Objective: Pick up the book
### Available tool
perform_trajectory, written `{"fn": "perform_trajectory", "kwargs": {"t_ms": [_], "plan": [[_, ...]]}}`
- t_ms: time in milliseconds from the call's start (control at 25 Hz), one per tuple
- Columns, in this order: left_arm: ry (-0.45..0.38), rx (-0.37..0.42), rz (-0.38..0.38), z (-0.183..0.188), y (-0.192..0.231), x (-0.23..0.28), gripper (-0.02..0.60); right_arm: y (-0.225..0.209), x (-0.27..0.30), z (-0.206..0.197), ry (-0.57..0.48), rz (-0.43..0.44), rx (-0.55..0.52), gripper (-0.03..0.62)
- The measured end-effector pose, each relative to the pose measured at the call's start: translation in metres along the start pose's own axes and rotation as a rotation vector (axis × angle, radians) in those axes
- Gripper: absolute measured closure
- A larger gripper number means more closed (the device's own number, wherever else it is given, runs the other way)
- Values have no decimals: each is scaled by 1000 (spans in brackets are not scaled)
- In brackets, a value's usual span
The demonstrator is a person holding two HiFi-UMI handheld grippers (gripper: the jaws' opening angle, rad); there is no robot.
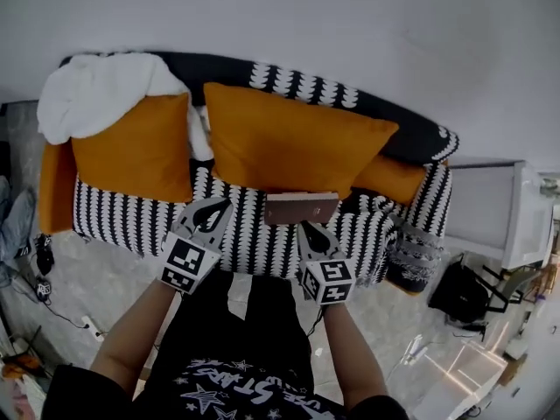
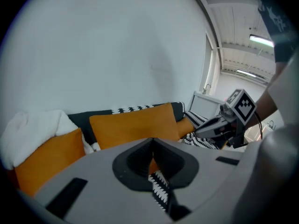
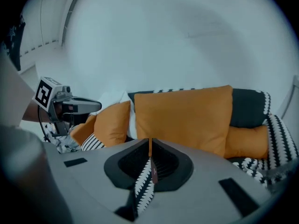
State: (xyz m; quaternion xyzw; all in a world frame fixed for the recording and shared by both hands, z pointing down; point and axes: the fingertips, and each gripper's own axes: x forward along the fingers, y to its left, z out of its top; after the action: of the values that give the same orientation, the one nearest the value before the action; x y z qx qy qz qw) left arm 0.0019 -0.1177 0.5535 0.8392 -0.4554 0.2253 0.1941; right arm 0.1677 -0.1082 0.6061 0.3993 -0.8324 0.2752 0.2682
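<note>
Book [image 1: 302, 208] clamped by near edge in closed right tool [image 1: 307, 227], held over sofa [image 1: 122, 217] seat, long axis crosswise to tool. Left tool [image 1: 213, 206] closed, empty, near book's left end.

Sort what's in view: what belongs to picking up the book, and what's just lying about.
Job in hand:
book
right gripper, shut on it

Just lying about:
orange cushions
white blanket
black-and-white sofa
left gripper, shut and empty
</note>
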Motion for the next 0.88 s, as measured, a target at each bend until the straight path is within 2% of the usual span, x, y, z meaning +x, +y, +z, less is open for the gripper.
{"fn": "perform_trajectory", "kwargs": {"t_ms": [80,200,280,440,640,880], "plan": [[18,-37,41,-13,0,6,574,2,19,-4,42,88,-60,563],[26,-74,78,-24,-6,17,574,6,44,-11,113,210,-222,553],[18,-89,93,-30,-6,24,574,10,62,-20,180,288,-331,474],[18,-148,126,-46,-6,34,574,13,90,-41,335,424,-528,403],[22,-178,148,-62,1,42,574,5,115,-67,497,514,-715,350],[37,-165,161,-77,7,60,574,-21,131,-102,708,567,-880,341]]}}
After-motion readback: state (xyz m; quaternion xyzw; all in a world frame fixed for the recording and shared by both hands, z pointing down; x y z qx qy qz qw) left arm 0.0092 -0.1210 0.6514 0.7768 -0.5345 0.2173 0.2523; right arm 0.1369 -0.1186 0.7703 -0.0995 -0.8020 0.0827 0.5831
